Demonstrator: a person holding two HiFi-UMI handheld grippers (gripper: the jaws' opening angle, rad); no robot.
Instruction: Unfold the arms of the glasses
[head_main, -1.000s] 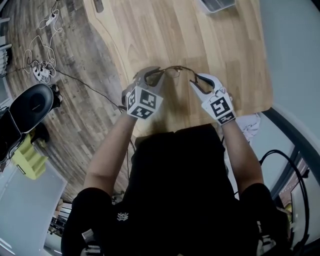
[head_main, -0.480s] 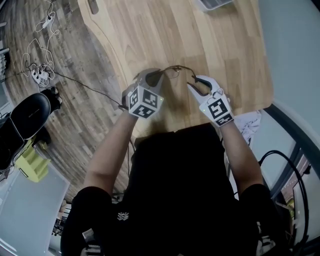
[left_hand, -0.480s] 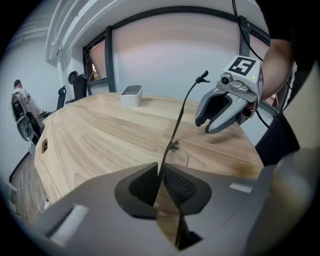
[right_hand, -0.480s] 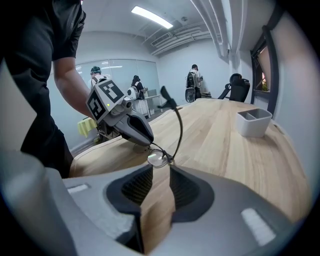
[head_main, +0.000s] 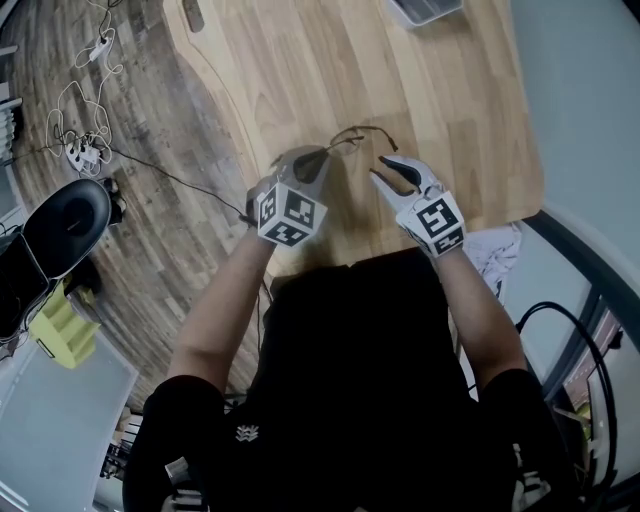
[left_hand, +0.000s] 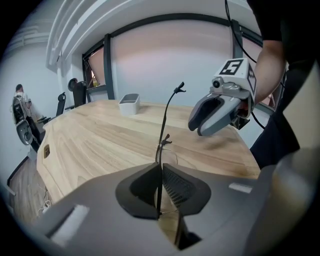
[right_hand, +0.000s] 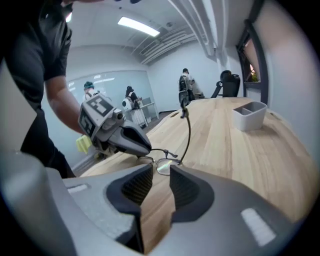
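Note:
Thin wire-rimmed glasses (head_main: 350, 138) hang just above the wooden table (head_main: 440, 90), one arm (left_hand: 167, 112) swung out and pointing up. My left gripper (head_main: 312, 158) has the rim by one lens (left_hand: 169, 159) pinched between its pads, and its jaws (left_hand: 161, 187) are still closing on it. My right gripper (head_main: 385, 170) stands open a little to the right of the glasses and does not touch them. Only bare table shows between its pads (right_hand: 161, 187), with the glasses (right_hand: 162, 164) and the left gripper (right_hand: 134, 142) just ahead of it.
A small grey tray (head_main: 425, 10) stands at the far side of the table. The table's near edge runs just below both grippers. A black chair (head_main: 60, 215) and cables (head_main: 85, 140) lie on the floor to the left. People stand far back in the room (right_hand: 186, 82).
The left jaws have closed onto the glasses' rim. The right gripper has come off the glasses and rolled a little. The free arm of the glasses now stands farther out.

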